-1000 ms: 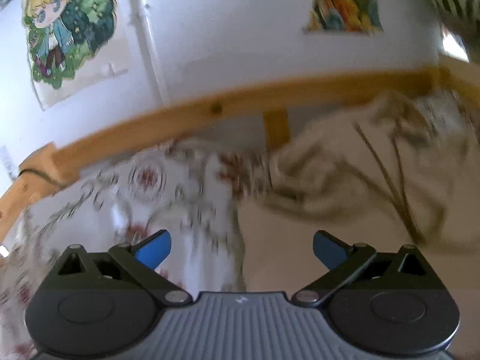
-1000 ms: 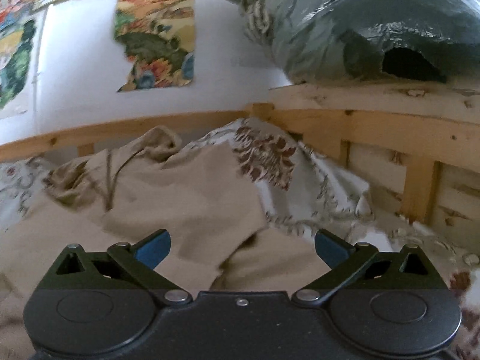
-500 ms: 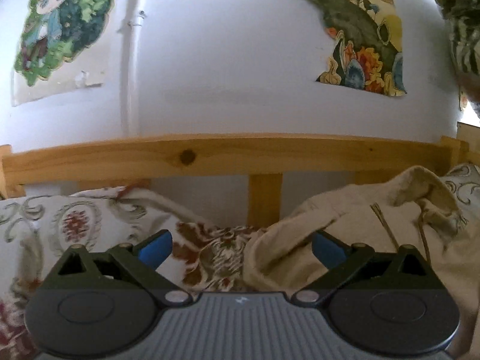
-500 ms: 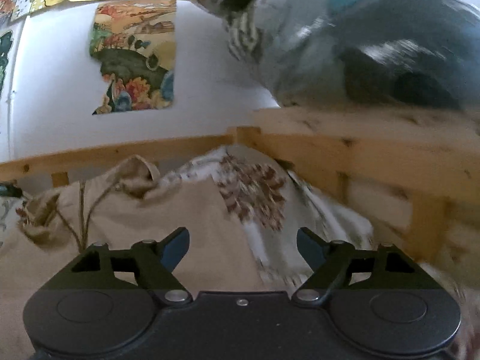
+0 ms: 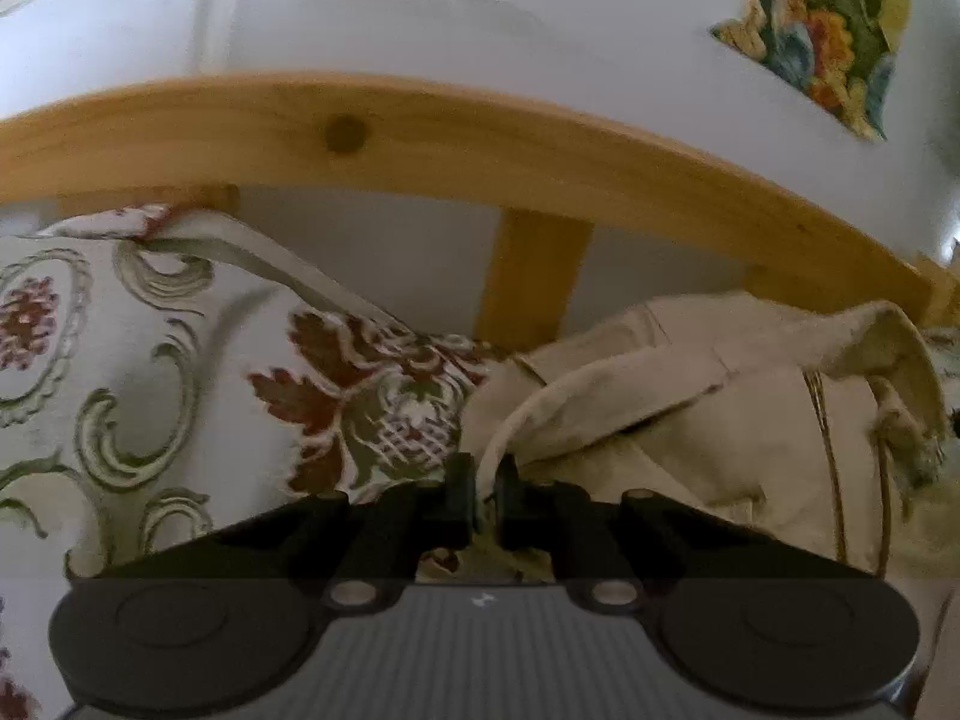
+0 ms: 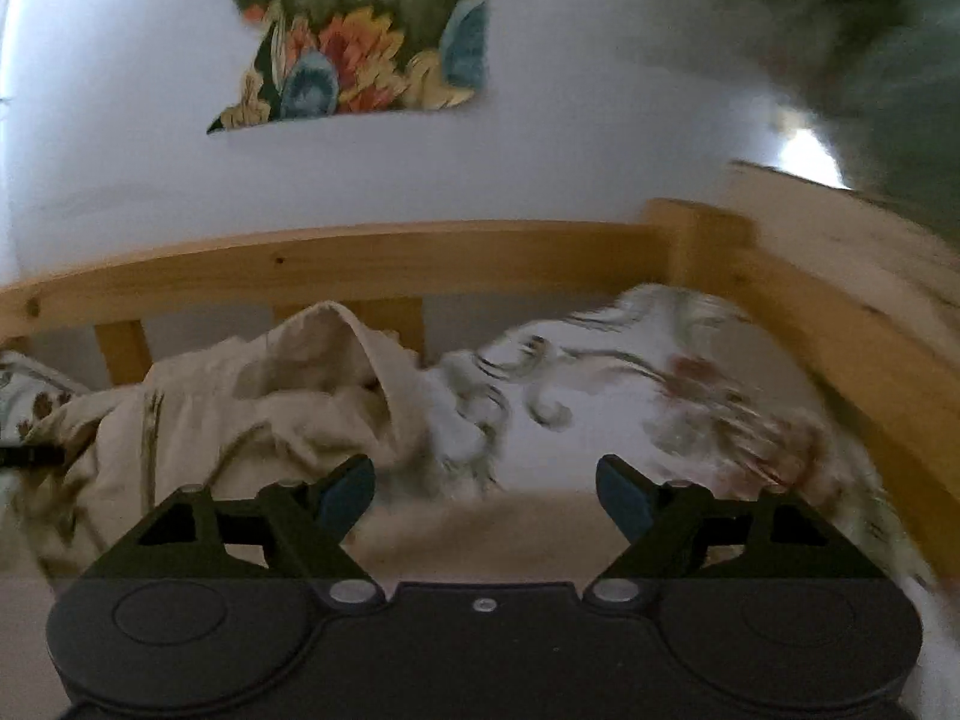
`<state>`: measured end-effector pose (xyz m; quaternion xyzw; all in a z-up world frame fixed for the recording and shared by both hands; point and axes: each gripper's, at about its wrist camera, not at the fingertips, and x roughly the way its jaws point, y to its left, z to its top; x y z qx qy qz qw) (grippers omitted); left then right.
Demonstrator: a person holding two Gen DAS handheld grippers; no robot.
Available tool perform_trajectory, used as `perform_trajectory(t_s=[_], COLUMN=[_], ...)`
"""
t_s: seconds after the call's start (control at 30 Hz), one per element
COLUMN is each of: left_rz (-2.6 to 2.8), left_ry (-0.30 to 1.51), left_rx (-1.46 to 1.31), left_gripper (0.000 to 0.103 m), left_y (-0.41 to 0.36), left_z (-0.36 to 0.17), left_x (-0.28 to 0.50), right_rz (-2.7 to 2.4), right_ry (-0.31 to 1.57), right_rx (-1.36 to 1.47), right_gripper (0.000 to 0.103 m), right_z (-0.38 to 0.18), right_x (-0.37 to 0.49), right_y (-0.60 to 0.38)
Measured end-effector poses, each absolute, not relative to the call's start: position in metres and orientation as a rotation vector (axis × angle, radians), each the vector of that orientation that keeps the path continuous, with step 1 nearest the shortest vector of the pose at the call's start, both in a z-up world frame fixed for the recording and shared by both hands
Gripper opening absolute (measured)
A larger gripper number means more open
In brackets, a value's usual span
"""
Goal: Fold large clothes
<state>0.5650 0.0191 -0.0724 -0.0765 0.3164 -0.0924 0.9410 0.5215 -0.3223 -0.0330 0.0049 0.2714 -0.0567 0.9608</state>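
Pinching: left gripper (image 5: pixel 487 489) clamped on a pale rolled edge of the beige garment (image 5: pixel 708 420), pads nearly meeting with only thin cloth between them.
Landmark: wooden bed rail (image 5: pixel 420 120), running across both views against the white wall (image 5: pixel 480 18).
Garment: heaped below the rail, bunched up against it, on the floral bedspread (image 5: pixel 150 360); not yet spread or squared.
Grip point: just below the rail's upright post (image 5: pixel 534 276), at the garment's near-left margin; likely chosen as a hem or corner, to give a clean line for drawing the cloth flat.
Right gripper: (image 6: pixel 487 495) jaws standing wide, nothing between the blue pads; bare beige cloth lying just under them.
Right gripper place: below the rail, toward its corner post (image 6: pixel 690 234), past the garment's raised peak (image 6: pixel 336 330); view smeared, so exact contact with cloth unclear.
Purpose, judged: one side anchored, other side free to seek a matching edge, so the pair can stretch the piece out.
Drawcords: thin dark cords (image 5: pixel 828 438) trailing over the cloth below the rail; a snag risk during any pull.
Stage, judged: early; spreading before any fold.
Poster: torn print (image 6: pixel 360 36) on the wall above the rail; irrelevant.
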Motion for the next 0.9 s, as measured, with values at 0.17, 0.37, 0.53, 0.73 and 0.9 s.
perform_trajectory(t_s=[0.17,0.37,0.53,0.73,0.9], left_rz=[-0.187,-0.221,-0.245,-0.288,-0.328], left_ry=[0.398,0.204,0.191,0.384,0.501], left_rx=[-0.190,-0.308,-0.244,-0.186,-0.086], left_gripper=[0.004,0.004,0.005,0.007,0.034], left_y=[0.027,0.046,0.057,0.067,0.066], left_z=[-0.046,-0.035,-0.069,-0.103,-0.115], left_x=[0.532,0.485,0.434,0.399,0.384], right_rz=[-0.114,-0.102,-0.117,-0.110,-0.143], right_ry=[0.603,0.331,0.112,0.159,0.210], right_rx=[-0.028,0.020,-0.006,-0.099,-0.061], right_gripper=[0.049,0.003,0.003,0.005,0.012], right_z=[-0.054,-0.038,-0.034,-0.079,-0.108], right_x=[0.569,0.501,0.409,0.350,0.325], right_y=[-0.304,-0.293,-0.284,-0.271,-0.265])
